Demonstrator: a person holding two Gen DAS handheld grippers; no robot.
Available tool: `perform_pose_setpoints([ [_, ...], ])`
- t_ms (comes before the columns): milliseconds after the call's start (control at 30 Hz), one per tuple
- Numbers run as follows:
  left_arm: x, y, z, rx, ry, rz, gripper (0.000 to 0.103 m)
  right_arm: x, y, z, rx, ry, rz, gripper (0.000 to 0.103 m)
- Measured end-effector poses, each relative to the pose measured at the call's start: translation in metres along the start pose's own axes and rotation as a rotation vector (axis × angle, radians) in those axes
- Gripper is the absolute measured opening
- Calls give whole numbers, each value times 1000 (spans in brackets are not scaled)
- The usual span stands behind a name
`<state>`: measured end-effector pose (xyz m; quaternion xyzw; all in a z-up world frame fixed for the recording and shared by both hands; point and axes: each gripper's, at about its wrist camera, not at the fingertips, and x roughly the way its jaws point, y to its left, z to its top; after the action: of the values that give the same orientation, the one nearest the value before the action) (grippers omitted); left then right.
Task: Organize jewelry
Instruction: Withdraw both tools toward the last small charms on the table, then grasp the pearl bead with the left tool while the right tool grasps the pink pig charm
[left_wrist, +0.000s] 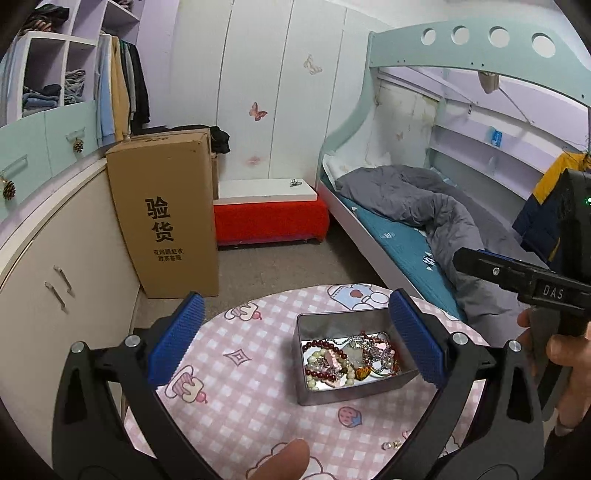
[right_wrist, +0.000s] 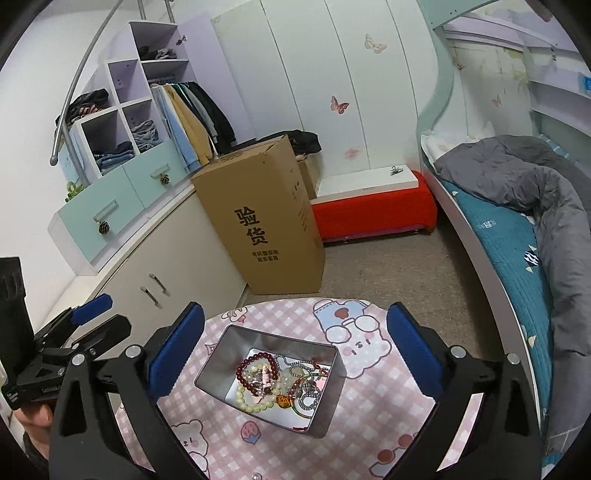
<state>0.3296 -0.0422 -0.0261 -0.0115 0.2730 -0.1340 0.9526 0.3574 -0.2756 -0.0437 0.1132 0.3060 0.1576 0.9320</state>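
Both jaws stand wide apart and hold nothing: the left hand-held gripper (left_wrist: 291, 332) has only bare cloth between its blue ribbed pads, and the right hand-held gripper (right_wrist: 295, 343) hangs the same way over the round bench covered in pink checked cartoon cloth (left_wrist: 236, 398). A fingertip (left_wrist: 284, 458) pokes in at the bottom of the left view, cut off by the frame edge. Just ahead of the left hand-held gripper's right pad, which hides one corner of it, sits the open rectangular silver metal tin (left_wrist: 343, 384); in the right view it lies between the two pads. Inside is a tangle of beaded bracelets and chains (right_wrist: 280, 380), dark red, cream and sparkly, too knotted to tell apart. A few tiny pieces (left_wrist: 392, 445) lie on the cloth nearer than the tin, too small to identify. Farther off stands a tall brown cardboard box (right_wrist: 266, 218) printed "验货"; its smaller print is unreadable. Off to the right, the other tool reads "DAS".
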Motion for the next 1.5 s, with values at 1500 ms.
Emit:
perform_pose_setpoints([
  [1500,-9,-39,-136,79,180,-98,97,-48,-12,-156,-8,150,-217,95],
])
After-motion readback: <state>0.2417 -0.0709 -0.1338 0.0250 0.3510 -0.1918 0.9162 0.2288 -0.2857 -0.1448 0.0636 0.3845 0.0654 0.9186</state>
